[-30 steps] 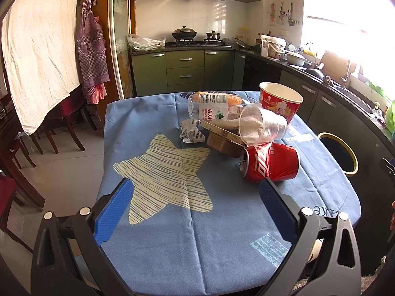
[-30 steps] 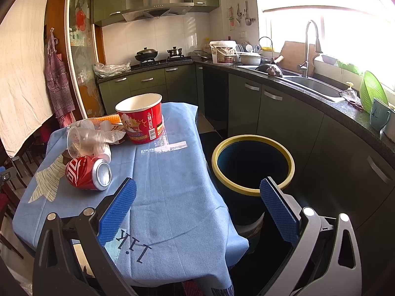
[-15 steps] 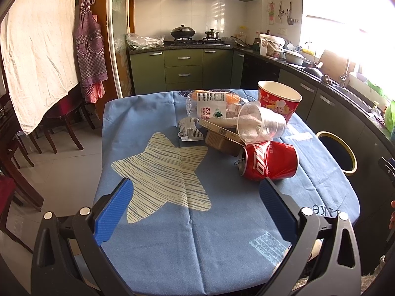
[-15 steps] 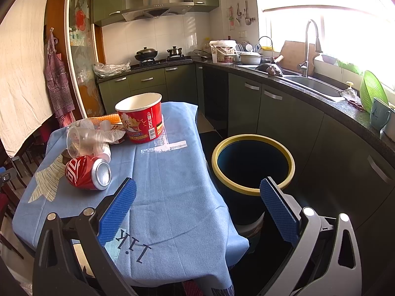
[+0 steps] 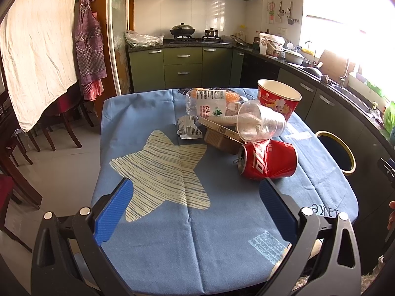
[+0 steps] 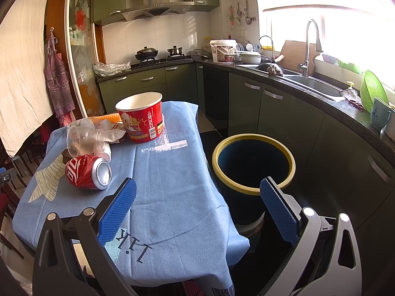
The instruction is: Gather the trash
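Note:
Trash is piled on the blue tablecloth: a dented red can on its side, a clear plastic cup lying over a cardboard box, a plastic bottle, a crumpled wrapper and a red paper bowl. My left gripper is open above the table's near edge, short of the can. My right gripper is open and empty between the table corner and the dark bin with a yellow rim. The can, cup and bowl also show there.
The bin stands on the floor right of the table, against the green kitchen cabinets. A sink and counter run along the right wall. Wooden chairs stand left of the table.
The left wrist view has crept slightly forward and up over the table. The right gripper has not moved. Both stay open.

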`<state>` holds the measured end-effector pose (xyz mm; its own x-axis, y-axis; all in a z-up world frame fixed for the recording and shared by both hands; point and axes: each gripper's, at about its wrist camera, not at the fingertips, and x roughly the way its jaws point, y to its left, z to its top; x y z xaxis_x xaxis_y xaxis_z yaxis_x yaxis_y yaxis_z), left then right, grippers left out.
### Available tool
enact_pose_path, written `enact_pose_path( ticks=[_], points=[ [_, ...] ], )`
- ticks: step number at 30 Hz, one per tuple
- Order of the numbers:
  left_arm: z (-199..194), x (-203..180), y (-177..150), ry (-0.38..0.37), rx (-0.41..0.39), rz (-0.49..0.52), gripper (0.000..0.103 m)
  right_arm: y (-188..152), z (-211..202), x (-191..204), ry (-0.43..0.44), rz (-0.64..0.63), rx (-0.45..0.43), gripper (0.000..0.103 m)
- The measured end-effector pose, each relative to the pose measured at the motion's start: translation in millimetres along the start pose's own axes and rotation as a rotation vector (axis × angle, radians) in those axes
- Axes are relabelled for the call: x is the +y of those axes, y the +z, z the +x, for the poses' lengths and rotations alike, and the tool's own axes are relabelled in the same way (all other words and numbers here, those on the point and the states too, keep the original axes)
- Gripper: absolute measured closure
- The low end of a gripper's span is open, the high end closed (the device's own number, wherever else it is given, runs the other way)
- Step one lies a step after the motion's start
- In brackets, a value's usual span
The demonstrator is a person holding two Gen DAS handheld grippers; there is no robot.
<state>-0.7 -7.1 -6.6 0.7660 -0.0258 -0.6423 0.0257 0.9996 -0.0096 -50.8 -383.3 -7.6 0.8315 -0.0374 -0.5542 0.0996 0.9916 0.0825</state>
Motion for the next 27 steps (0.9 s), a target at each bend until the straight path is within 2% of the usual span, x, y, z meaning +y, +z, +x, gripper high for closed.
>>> enact_pose_path(
  ticks=[27],
  points=[
    [2.2, 1.7, -3.5, -0.007, 0.012, -0.005, 0.006, -6.0, 6.2, 5.8, 0.0, 0.001, 0.006, 0.004]
  ],
)
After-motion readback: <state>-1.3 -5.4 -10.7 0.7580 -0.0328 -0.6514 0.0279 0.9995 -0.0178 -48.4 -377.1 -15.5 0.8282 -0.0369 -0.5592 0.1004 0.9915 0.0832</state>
